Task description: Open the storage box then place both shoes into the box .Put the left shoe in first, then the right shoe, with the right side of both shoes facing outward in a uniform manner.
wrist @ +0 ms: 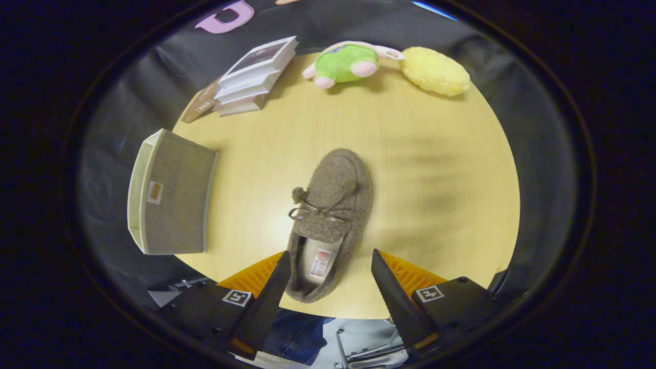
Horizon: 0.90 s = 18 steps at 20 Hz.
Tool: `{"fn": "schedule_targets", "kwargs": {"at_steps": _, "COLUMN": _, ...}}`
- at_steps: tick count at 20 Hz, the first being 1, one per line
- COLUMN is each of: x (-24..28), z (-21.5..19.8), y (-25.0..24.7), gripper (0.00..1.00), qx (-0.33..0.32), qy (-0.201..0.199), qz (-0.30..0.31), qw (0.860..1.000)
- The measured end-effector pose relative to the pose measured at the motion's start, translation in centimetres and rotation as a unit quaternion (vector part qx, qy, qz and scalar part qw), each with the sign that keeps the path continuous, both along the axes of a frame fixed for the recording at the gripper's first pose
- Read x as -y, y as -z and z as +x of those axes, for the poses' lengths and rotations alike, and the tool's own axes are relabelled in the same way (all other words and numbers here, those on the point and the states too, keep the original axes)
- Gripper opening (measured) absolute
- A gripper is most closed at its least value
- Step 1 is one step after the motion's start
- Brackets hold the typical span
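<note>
Gripper view: gripper (330, 271) spread wide, pinching nothing, hanging over the near table (435, 169) edge. Brown slipper (330, 215) just ahead, heel lying between the fingertips, nearer the left finger. Long axis running near to far, toe pointing far and slightly right. Storage box (171, 195) far left, well apart.

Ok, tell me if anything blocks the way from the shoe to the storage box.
Nothing visible does. The shoe lies with its heel between the open tongs, and only bare table separates it from the storage box off to its left.
</note>
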<state>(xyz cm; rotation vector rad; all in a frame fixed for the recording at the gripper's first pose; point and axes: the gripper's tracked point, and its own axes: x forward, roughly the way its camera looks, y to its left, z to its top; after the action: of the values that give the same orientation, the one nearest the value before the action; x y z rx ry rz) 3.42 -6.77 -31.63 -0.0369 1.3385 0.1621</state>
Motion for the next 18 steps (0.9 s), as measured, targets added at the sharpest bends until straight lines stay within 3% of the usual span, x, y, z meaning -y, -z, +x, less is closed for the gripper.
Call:
{"fn": "schedule_targets", "kwargs": {"at_steps": 4, "x": 1.6, "z": 0.0, "y": 2.9, "gripper": 0.99, "qx": -0.004, "qy": 0.019, "qz": -0.006, "qw": 1.000}}
{"fn": "schedule_targets", "kwargs": {"at_steps": 9, "x": 1.7, "z": 0.0, "y": 4.7, "gripper": 0.60, "qx": -0.013, "qy": 0.031, "qz": 0.002, "qw": 0.999}}
{"fn": "schedule_targets", "kwargs": {"at_steps": 13, "x": 1.3, "z": -0.3, "y": 6.0, "gripper": 0.30, "qx": -0.015, "qy": 0.010, "qz": -0.027, "qw": 0.999}}
{"fn": "schedule_targets", "kwargs": {"at_steps": 18, "x": 1.1, "z": -0.1, "y": 5.9, "gripper": 0.12, "qx": -0.022, "qy": 0.022, "qz": -0.027, "qw": 0.999}}
